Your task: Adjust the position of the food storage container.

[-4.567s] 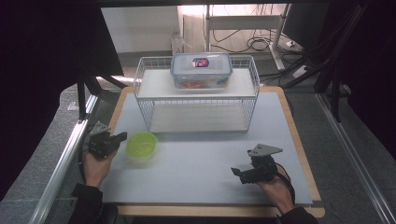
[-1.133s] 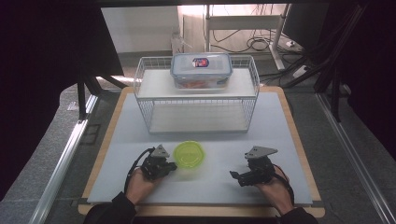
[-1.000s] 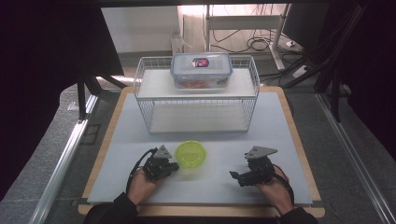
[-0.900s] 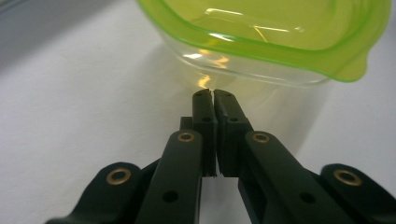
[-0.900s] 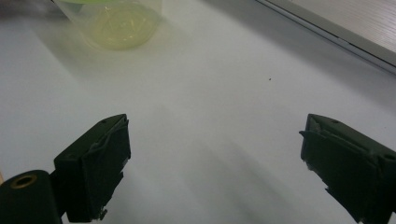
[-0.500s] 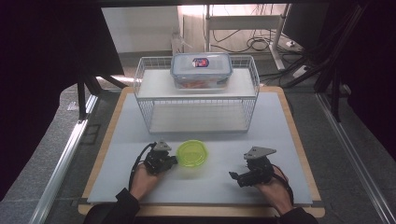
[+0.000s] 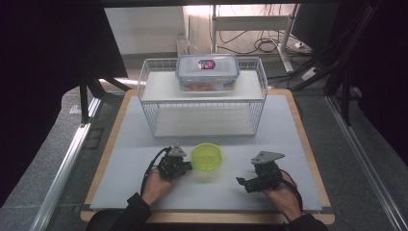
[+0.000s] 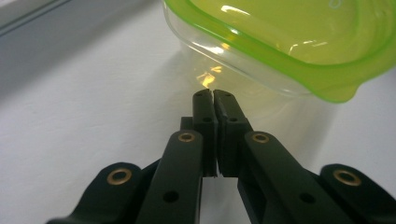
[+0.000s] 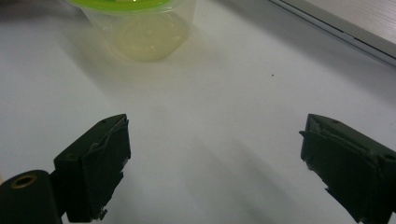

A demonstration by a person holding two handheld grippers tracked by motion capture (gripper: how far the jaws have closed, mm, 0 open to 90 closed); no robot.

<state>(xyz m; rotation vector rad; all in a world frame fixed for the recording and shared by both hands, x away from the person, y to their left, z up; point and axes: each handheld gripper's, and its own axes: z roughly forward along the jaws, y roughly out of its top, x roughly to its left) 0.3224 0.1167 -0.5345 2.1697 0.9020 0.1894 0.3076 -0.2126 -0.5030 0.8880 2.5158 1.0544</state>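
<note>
A wire rack [image 7: 202, 103] stood at the back of the table [image 7: 134, 130]. In front of the rack sat a green-lidded tub [image 7: 207, 157]. Just left of the tub, the left gripper [image 8: 213, 100] was closed, holding nothing; well right of it, the right gripper [image 9: 215, 158] gaped wide

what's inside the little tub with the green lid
The tub looks empty through its clear wall in the right gripper view, with only its pale base showing. Its green lid is on, hiding the upper part.
</note>
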